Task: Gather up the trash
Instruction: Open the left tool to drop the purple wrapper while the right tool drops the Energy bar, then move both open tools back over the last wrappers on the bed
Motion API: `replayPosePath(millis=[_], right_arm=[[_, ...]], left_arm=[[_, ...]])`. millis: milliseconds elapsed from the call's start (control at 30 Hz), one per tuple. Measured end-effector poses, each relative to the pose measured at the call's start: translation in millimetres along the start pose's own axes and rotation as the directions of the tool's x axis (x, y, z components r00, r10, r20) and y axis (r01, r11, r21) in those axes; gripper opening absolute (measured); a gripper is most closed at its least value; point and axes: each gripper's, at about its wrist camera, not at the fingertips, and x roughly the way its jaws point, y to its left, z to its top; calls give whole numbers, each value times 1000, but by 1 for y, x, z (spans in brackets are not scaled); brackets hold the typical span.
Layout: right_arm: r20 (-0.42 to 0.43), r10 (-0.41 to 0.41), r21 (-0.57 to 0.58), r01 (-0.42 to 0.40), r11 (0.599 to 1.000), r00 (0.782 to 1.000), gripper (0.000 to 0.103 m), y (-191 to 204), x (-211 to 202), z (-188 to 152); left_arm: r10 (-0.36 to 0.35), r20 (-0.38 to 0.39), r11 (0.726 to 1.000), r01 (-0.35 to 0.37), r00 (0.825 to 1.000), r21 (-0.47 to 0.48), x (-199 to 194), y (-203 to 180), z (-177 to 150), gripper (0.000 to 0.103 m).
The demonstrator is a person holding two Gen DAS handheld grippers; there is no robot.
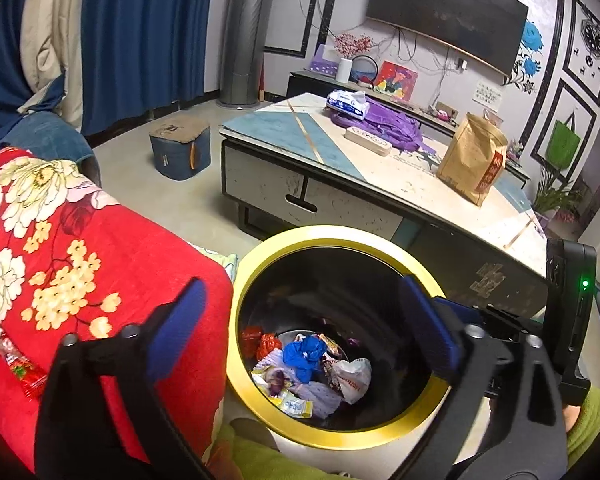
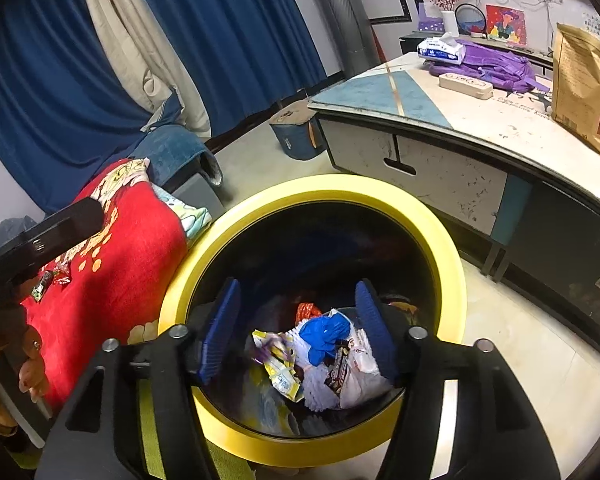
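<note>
A round bin with a yellow rim [image 1: 340, 242] [image 2: 320, 188] stands on the floor beside a red floral blanket [image 1: 100, 248]. Inside lie a crumpled blue plastic piece [image 1: 304, 354] [image 2: 324, 334], a white bag [image 1: 354, 376], yellow wrappers [image 2: 280, 380] and a dark bar wrapper [image 2: 337, 366]. My left gripper [image 1: 302, 286] hangs over the bin's mouth, open, with nothing between its blue pads. My right gripper [image 2: 298, 286] is also above the mouth, open and empty. A red candy wrapper [image 1: 22, 368] lies on the blanket, and small wrappers [image 2: 54, 278] show there in the right wrist view.
A low coffee table [image 1: 268, 124] stands behind the bin with a brown paper bag [image 1: 472, 156], a purple bag [image 1: 392, 122] and a tissue pack [image 1: 348, 102]. A blue stool [image 1: 180, 148] sits on the floor by blue curtains [image 1: 140, 40].
</note>
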Motion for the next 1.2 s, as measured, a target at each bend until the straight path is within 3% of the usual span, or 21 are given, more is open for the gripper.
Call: replayPosePath(millis=[200,700,1200], right_arm=[[30,-14,-1,14,1000,999,69,2,-9,6],[68,29,-87,-23,996,997,71,41,-24,13],[17,141,-269,-131,954,990,73,121,-20,14]], left_arm=[[32,26,999,-32,999,-15,-15,4,-3,92],[135,103,990,-130,985,-59,-62,30,-13,92],[320,180,941,-289,930,-178,-124,90,-25,92]])
